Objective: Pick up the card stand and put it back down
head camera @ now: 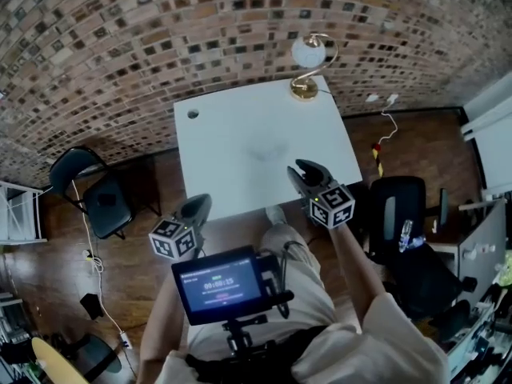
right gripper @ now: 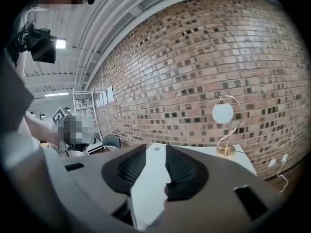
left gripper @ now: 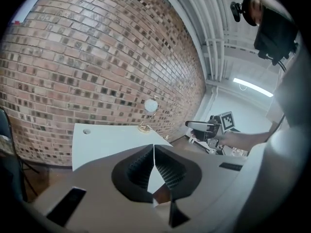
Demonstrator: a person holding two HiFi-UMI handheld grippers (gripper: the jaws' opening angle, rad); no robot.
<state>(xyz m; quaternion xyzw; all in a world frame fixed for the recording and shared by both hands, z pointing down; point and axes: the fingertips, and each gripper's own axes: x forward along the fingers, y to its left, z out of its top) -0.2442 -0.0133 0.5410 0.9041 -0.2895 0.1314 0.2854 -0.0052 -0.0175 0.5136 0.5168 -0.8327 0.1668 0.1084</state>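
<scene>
On the white table [head camera: 240, 150] stands the gold-wire, white-disc card stand [head camera: 308, 66]; left tongs [left gripper: 154, 146] pressed together, right tongs [right gripper: 155, 148] spread.

Right claw [right gripper: 155, 148] stands apart, empty — white table [right gripper: 241, 158] and globe lamp [right gripper: 223, 113] beyond, against brick wall [right gripper: 194, 57]

A white table [head camera: 240, 154] with a broad open top, reachable from its near edge, where the left gripper [head camera: 198, 204] and right gripper [head camera: 303, 168] hang well apart; a gold globe lamp [head camera: 308, 61] stands at the table's far right corner; a brick wall [head camera: 160, 38] closes off its far edge; a black chair [head camera: 100, 194] stands to its left, an office chair [head camera: 400, 206] to its right.
</scene>
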